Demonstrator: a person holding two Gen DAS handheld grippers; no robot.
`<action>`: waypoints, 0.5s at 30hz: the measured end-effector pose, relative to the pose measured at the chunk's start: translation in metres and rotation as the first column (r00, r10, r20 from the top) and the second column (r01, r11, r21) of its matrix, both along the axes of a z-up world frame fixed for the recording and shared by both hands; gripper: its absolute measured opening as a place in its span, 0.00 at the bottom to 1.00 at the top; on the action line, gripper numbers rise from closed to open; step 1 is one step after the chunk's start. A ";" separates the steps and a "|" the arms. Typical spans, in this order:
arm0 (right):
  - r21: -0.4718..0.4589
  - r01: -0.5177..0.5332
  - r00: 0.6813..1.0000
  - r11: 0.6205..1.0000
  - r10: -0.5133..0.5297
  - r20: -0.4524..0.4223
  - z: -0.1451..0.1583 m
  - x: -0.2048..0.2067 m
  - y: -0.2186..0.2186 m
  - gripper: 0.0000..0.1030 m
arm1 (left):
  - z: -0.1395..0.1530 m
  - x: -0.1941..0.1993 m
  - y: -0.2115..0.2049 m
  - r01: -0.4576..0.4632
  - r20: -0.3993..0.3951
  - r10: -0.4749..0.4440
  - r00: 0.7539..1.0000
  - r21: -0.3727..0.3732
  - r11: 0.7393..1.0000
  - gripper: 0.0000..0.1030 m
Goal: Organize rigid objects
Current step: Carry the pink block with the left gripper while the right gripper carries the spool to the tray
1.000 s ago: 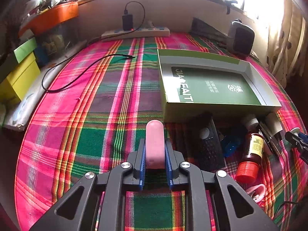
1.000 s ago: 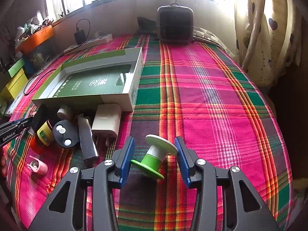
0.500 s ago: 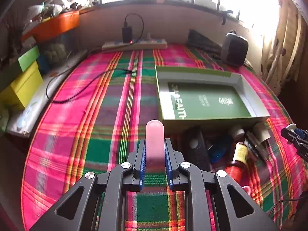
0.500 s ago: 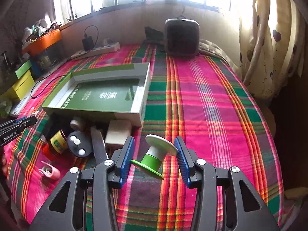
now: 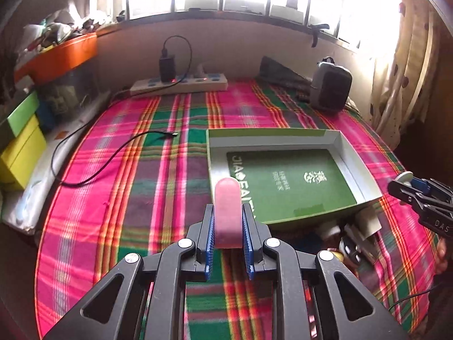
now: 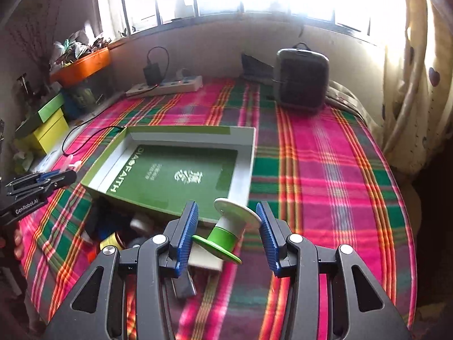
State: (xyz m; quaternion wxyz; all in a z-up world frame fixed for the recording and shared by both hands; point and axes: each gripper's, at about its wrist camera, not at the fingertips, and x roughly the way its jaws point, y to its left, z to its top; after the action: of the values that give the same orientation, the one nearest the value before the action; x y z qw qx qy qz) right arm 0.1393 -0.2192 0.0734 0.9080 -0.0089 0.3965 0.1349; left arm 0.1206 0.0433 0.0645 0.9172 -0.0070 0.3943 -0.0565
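Note:
My left gripper (image 5: 227,226) is shut on a pink round-ended bar (image 5: 227,204), held above the plaid cloth just left of the open green-and-white box (image 5: 356,167). In the right wrist view my right gripper (image 6: 226,209) is shut on a green-and-white spool (image 6: 226,229), tilted between the blue pads, over the box's (image 6: 243,164) near right corner. The box has nothing in it. A pile of small items lies in front of it: a brown bottle (image 6: 111,240), a white charger (image 6: 203,263) and others partly hidden by the fingers. Each gripper shows at the edge of the other's view.
A power strip (image 5: 181,85) with a plugged charger and a loose black cable (image 5: 113,155) lie at the back left. A dark grey heater (image 6: 301,79) stands at the back right. Yellow boxes (image 5: 19,153) and an orange tray (image 5: 59,56) crowd the left edge.
Both grippers have risen with their objects and drawn back a little; the box and the pile now look smaller and lower in both views. Neither grip has changed.

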 end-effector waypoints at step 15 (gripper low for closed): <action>-0.015 -0.072 0.997 0.997 0.072 -0.008 -0.008 0.059 0.028 0.43 | -0.014 0.050 -0.023 0.043 -0.041 -0.044 0.998 -0.010 0.999 0.17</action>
State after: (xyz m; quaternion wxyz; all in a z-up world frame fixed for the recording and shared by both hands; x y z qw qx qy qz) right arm 0.1987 -0.1915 0.0650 0.9010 -0.0297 0.4003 0.1646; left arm 0.1706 0.0203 0.0510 0.9074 -0.0038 0.4129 -0.0781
